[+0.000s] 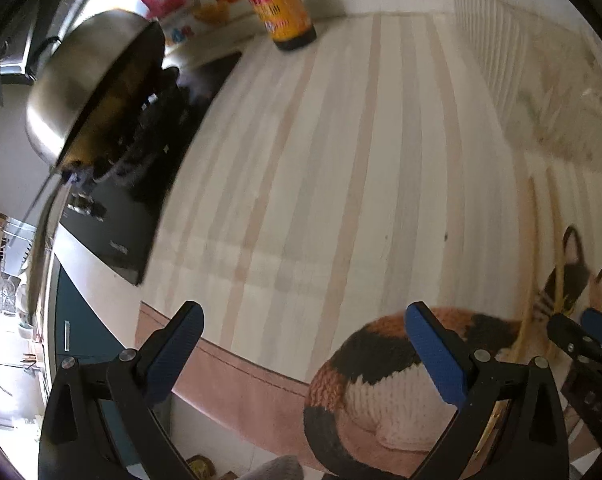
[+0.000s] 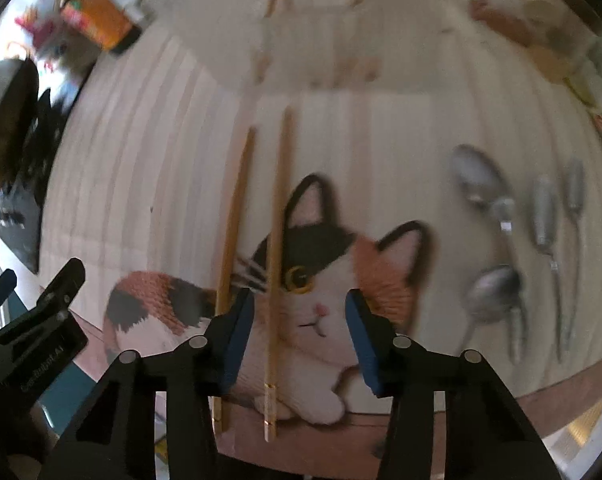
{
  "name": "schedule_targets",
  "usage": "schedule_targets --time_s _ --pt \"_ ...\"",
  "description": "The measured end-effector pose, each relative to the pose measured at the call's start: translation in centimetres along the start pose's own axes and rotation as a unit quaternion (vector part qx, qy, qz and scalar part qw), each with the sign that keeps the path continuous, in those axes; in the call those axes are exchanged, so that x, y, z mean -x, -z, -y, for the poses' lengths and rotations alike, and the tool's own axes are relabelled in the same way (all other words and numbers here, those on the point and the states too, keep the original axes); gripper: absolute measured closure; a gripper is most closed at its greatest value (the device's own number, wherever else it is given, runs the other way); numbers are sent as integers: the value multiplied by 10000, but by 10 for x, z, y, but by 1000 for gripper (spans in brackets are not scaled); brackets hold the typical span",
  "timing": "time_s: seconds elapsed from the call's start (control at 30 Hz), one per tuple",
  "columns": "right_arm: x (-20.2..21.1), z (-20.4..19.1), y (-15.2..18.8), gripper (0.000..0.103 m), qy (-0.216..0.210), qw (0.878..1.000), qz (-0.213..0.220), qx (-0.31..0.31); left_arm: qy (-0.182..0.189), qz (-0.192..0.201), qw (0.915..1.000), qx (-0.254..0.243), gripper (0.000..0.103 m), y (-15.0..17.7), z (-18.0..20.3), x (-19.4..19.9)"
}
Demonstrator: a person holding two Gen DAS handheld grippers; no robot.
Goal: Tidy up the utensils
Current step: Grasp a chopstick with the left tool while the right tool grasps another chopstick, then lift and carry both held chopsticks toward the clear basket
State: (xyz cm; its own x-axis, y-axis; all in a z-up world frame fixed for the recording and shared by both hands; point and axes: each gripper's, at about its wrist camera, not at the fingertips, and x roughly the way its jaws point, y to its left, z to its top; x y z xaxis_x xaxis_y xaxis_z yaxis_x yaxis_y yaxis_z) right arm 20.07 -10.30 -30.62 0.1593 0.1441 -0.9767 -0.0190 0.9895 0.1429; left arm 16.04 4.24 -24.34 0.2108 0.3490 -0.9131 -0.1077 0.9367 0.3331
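Note:
Two wooden chopsticks (image 2: 279, 240) lie side by side on a striped cat-print cloth (image 2: 321, 264); they also show in the left wrist view (image 1: 535, 248). Several metal spoons (image 2: 497, 292) lie to their right on the cloth. My right gripper (image 2: 299, 312) is open and empty, low over the cloth, with one chopstick between its fingers and the other beside the left finger. My left gripper (image 1: 305, 328) is open and empty above the cloth's front left part; it shows at the left of the right wrist view (image 2: 37, 280).
A steel pan (image 1: 93, 88) stands on a black cooktop (image 1: 149, 168) to the left. An orange-labelled bottle (image 1: 277, 4) stands at the back. A white ribbed container (image 1: 497, 40) sits at the back right. The counter's front edge runs below the cloth.

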Motion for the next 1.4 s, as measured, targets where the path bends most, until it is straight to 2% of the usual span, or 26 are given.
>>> schedule_targets --time_s 0.07,0.2,0.23,0.27,0.43,0.63,0.7,0.8,0.83,0.9,1.0,1.07,1.13,1.17,1.27,1.4 --pt "-7 -9 1 62 149 9998 21 135 47 -57 10000 -38 0 1 2 -3" --pt "-8 -22 3 83 413 9983 64 400 213 -114 9996 -149 0 4 8 -3" --pt "-8 -23 4 93 448 9980 66 431 270 -107 9994 -199 0 4 12 -2" --pt "-7 -23 6 96 518 9977 69 434 317 -94 9992 -240 0 4 16 -1" --pt "1 5 16 96 735 9972 -13 136 804 -163 9954 -502 0 1 43 6" --pt "12 43 24 96 900 9954 -79 -304 1477 -465 9826 -1023 1 3 91 11" --pt "16 53 26 96 923 9947 -102 -443 1556 -499 9795 -1176 4 6 104 12" --pt "19 59 28 96 904 9944 -140 -532 1686 -617 9748 -1322 22 9 119 11" --pt "19 57 29 96 909 9943 -146 -530 1697 -659 9738 -1362 31 10 123 10" --pt "20 56 30 96 904 9943 -143 -539 1717 -659 9737 -1344 39 11 125 11" --pt "19 60 29 96 913 9942 -148 -556 1852 -674 9722 -1266 57 9 121 11" --pt "19 60 29 96 922 9941 -158 -553 1867 -673 9722 -1241 76 5 114 9" --pt "18 62 27 96 919 9940 -179 -571 1845 -691 9731 -1191 84 2 108 8" --pt "12 62 14 96 926 9939 -199 -564 1853 -709 9732 -1161 88 -1 103 6" --pt "9 60 10 96 955 9937 -229 -538 1835 -752 9742 -1075 94 -4 90 2" --pt "9 51 5 96 899 9946 -259 -459 1824 -799 9749 -995 97 -4 75 -2"
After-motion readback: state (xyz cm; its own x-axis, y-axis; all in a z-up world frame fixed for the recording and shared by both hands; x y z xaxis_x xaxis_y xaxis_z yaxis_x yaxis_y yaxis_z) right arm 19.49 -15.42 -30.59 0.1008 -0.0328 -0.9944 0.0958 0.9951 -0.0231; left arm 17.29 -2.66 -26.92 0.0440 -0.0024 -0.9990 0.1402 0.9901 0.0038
